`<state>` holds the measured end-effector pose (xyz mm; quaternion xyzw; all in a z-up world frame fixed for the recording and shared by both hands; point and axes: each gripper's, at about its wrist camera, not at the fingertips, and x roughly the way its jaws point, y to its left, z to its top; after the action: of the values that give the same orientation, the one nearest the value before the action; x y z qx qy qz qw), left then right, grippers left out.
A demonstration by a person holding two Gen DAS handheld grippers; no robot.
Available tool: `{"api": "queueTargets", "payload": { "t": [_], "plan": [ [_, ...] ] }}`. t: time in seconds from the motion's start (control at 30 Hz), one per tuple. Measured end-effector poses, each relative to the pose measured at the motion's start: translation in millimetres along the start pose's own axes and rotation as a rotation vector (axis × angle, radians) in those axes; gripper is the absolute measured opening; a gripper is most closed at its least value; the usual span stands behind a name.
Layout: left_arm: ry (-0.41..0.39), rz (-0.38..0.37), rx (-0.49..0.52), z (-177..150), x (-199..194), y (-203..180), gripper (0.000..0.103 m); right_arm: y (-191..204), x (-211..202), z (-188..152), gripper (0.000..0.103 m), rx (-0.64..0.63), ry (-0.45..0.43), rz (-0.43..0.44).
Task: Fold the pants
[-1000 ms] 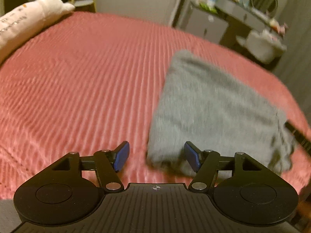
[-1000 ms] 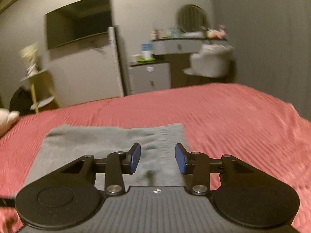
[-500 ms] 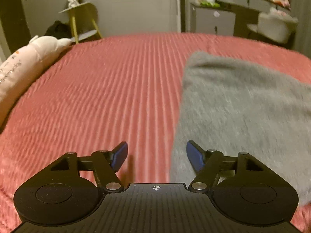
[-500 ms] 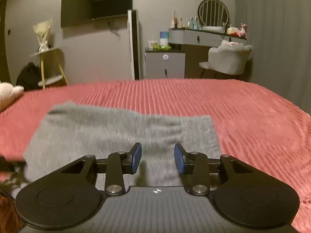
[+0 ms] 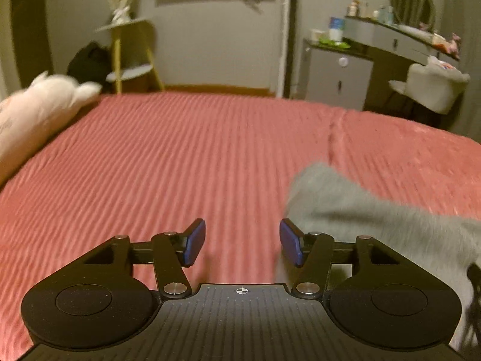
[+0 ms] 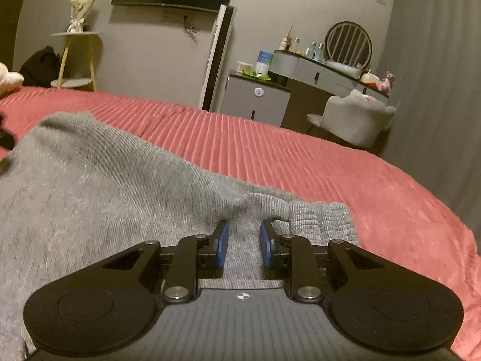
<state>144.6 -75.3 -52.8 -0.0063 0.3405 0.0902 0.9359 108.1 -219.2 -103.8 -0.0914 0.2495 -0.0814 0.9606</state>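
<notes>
Grey knit pants (image 6: 105,186) lie folded on the red ribbed bedspread (image 6: 330,165). My right gripper (image 6: 244,245) is down on them beside the ribbed waistband (image 6: 324,219). Its jaws are closing, and a raised ridge of grey cloth is pinched between the blue pads. In the left wrist view the pants (image 5: 375,219) reach in from the right, blurred. My left gripper (image 5: 243,242) hovers over bare bedspread (image 5: 180,156) just left of the pants' edge. Its jaws are closing with nothing between them.
A white plush toy (image 5: 36,108) lies at the bed's left edge. Beyond the far edge stand a yellow side table (image 5: 132,57), a grey cabinet (image 6: 255,96), a dresser with a round mirror (image 6: 348,45) and a pale chair (image 6: 357,120).
The left gripper slid left off the pants' edge onto bare bedspread and narrowed a little. The right gripper sank onto the pants near the waistband and its jaws closed in, gathering cloth.
</notes>
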Motion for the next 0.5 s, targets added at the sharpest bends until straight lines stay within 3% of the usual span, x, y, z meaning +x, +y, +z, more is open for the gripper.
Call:
{"api": "queueTargets", "payload": {
  "t": [0.1, 0.17, 0.27, 0.37, 0.5],
  "plan": [
    [-0.036, 0.042, 0.079, 10.3, 21.7, -23.8, 0.06, -7.3, 1.5, -1.6, 0.023, 0.05, -0.008, 0.027],
    [-0.011, 0.06, 0.122, 13.6, 38.9, -34.9, 0.06, -7.3, 2.3, -2.4, 0.023, 0.063, -0.014, 0.031],
    [0.012, 0.112, 0.193, 10.3, 62.0, -43.6, 0.071, -9.9, 3.3, -5.6, 0.024, 0.083, -0.022, 0.039],
    [0.01, 0.114, 0.16, 8.3, 64.4, -32.8, 0.085, -10.6, 5.8, -7.2, 0.024, 0.087, -0.027, 0.053],
    [0.07, 0.088, 0.045, 5.3, 42.4, -5.7, 0.085, -12.2, 5.0, -9.9, 0.024, 0.087, -0.037, 0.057]
  ]
}}
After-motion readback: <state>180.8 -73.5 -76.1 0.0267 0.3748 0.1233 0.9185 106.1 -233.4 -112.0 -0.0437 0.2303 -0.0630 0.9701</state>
